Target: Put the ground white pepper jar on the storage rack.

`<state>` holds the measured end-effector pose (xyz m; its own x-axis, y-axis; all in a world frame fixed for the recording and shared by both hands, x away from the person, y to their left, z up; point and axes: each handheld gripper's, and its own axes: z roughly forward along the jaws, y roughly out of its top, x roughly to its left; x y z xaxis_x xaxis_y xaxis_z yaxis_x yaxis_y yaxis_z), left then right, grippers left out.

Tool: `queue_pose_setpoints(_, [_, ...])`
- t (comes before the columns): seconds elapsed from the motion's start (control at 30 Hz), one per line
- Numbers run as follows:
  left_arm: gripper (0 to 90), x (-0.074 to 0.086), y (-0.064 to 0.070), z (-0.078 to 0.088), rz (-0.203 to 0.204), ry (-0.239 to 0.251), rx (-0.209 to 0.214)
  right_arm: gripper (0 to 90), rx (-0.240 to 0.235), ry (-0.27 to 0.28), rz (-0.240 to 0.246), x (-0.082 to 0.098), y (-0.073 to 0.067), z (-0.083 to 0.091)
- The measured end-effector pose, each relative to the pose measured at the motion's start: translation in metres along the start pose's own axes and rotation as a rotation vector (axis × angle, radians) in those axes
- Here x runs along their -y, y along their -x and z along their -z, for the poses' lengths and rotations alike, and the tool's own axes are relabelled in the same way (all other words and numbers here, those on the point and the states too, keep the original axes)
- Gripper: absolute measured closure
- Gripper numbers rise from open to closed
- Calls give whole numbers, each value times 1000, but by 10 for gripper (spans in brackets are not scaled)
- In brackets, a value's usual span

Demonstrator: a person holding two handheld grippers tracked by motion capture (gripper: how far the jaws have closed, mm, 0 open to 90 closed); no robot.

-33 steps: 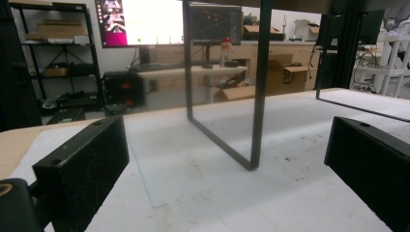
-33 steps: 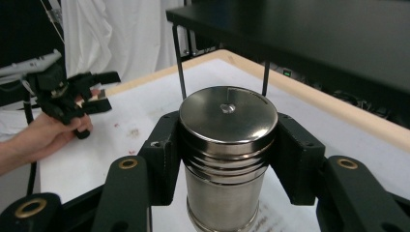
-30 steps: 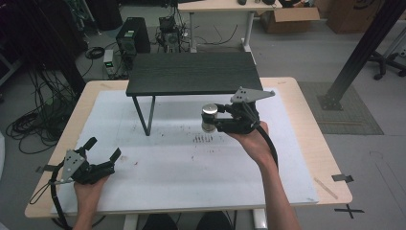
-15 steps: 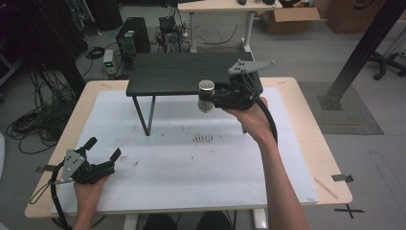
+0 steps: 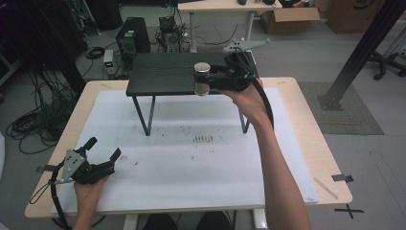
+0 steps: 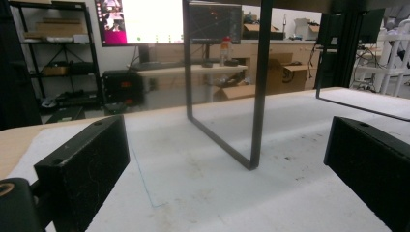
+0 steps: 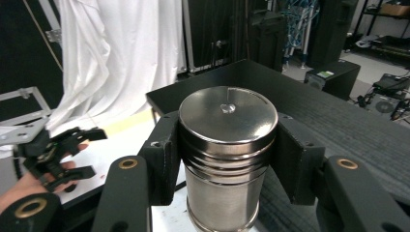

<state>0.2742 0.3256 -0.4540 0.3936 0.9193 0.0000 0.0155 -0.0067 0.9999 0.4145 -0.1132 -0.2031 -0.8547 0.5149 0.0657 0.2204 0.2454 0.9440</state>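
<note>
Steel gleams between the jaws of the right gripper [image 5: 207, 82]: a squat, ribbed stainless-steel cylinder with a flat lid [image 5: 202, 78] is pinched on both sides by the black pads, upright — held in the air at the front edge of the low black slatted shelf on thin metal legs [image 5: 163, 73]. In the right gripper view the same canister [image 7: 226, 145] sits squarely between the pads, the dark shelf top [image 7: 309, 111] just behind and beneath it. Down at the near left corner of the white mat covering the wooden table [image 5: 191, 163], the left gripper [image 5: 103, 151] rests low with its jaws spread wide — nothing between them, one shelf leg [image 6: 258, 87] ahead.
</note>
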Motion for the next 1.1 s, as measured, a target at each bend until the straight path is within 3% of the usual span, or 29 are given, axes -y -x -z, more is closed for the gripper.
queue_pose_setpoints(0.5, [27, 0, 0, 0, -3, -2, 0, 494, 78, -10, -29, 1, 29, -35])
queue_pose_setpoints(0.73, [27, 0, 0, 0, 0, -1, 1, 493, 112, -3, -35, 4, 36, -40])
queue_pose_setpoints(1.1, [27, 0, 0, 0, 0, -1, 1, 492, 130, 13, -38, 11, 40, -42])
